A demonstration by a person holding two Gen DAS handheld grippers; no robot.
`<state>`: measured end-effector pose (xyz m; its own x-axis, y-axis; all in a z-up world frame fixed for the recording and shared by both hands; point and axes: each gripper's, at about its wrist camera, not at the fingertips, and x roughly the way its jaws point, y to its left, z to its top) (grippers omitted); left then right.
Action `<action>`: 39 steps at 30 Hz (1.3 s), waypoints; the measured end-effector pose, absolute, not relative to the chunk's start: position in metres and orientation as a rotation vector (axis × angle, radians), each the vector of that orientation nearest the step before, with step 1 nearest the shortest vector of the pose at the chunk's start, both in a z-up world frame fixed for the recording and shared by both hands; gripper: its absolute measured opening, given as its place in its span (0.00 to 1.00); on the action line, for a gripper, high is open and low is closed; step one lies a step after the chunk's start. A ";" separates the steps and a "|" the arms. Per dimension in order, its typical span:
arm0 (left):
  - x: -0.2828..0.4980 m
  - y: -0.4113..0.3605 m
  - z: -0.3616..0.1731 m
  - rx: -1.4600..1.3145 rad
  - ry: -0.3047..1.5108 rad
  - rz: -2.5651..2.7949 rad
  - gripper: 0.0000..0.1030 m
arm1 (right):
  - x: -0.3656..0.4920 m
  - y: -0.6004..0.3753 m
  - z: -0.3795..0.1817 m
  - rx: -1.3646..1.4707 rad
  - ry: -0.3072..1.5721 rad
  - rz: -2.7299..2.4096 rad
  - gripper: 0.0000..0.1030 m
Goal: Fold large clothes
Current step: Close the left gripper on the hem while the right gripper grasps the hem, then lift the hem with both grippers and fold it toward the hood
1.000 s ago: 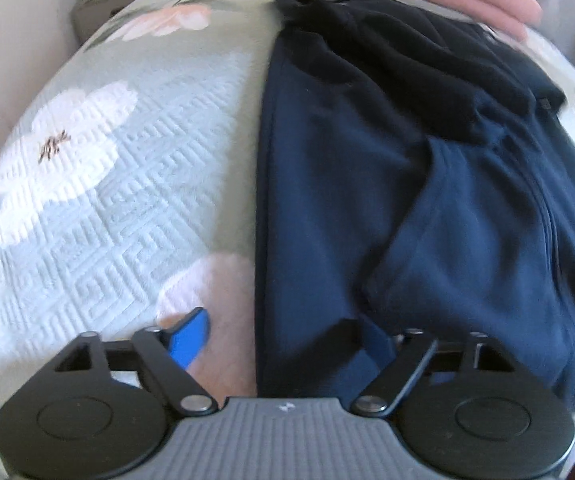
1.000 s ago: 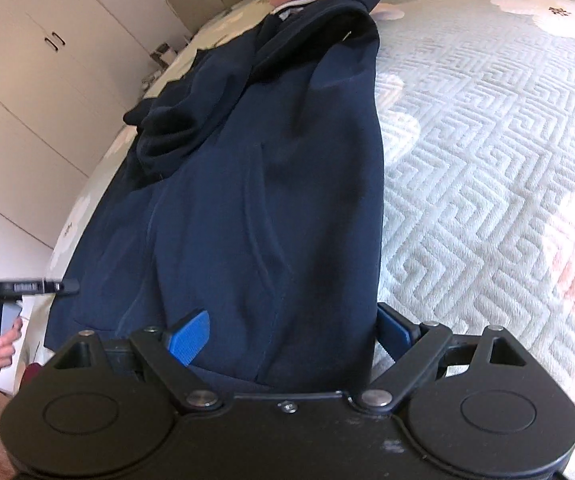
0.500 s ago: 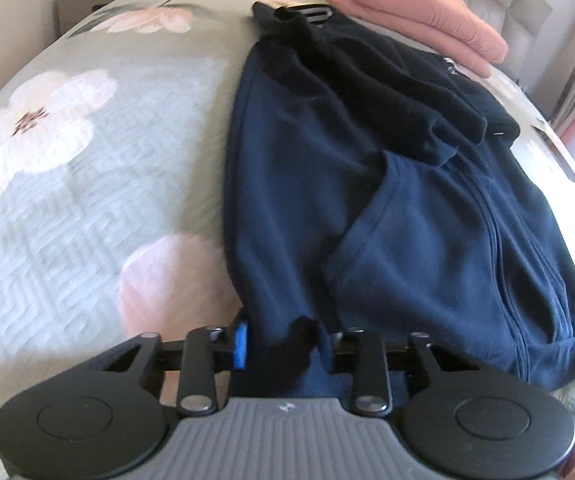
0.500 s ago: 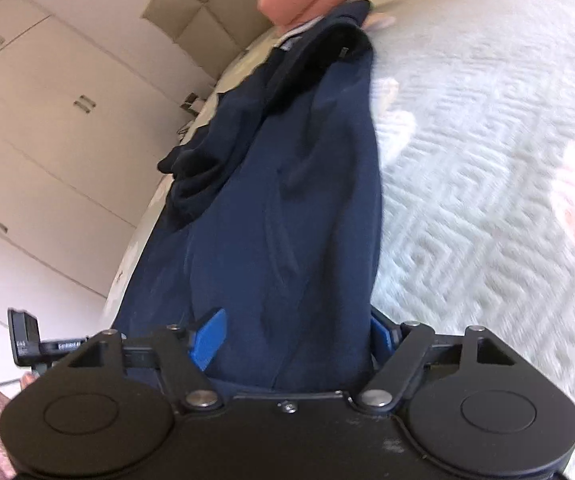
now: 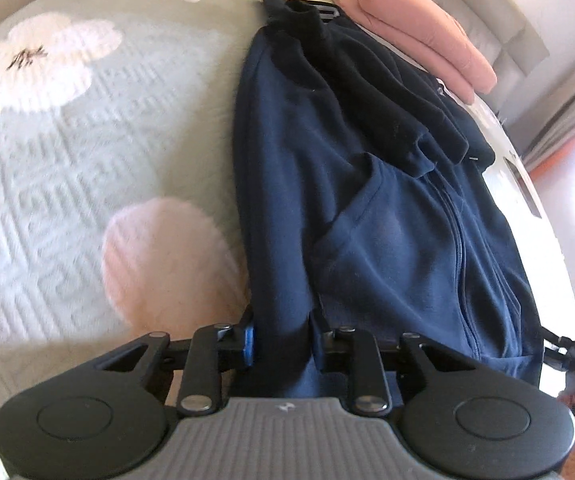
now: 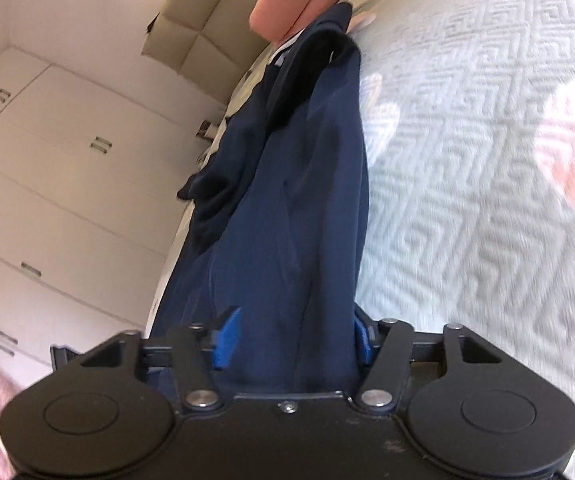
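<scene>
Navy jacket (image 5: pixel 367 208) lies lengthwise on quilted bedspread (image 5: pixel 67 152), collar end far, touching pink folded pile (image 5: pixel 415 32); hem end nearest both tools.

Left gripper (image 5: pixel 281 340): jaws just closing, now pinching bunched hem corner.

Right gripper (image 6: pixel 291 336): jaws just closing, hem corner between them; firm pad contact not clear, so count it as not yet clamped.

Step in hand: secure both hem corners. Finish right clamp before lifting. Lift both corners level, keep hem taut, carry toward collar.

navy garment (image 5: pixel 367 200): soft matt knit cloth | bedspread (image 5: pixel 87 168): quilted, raised geometric texture | pink folded cloth (image 5: pixel 415 28): matt | gripper housings: matt black plastic, shiny metal rivets
</scene>
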<state>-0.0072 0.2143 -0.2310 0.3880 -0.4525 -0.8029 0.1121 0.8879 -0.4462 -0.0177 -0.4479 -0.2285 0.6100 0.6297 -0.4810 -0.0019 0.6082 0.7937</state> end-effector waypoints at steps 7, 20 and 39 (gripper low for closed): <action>-0.019 0.214 -0.232 -0.362 1.164 -0.411 0.25 | -0.039 -0.426 -0.233 0.851 0.874 0.456 0.31; 0.004 0.238 -0.173 -0.663 0.875 -0.409 0.19 | 0.001 -0.451 -0.177 1.029 0.617 0.517 0.13; 0.223 0.156 -0.012 -0.412 0.739 -0.326 0.15 | 0.178 -0.463 -0.036 0.921 0.470 0.455 0.14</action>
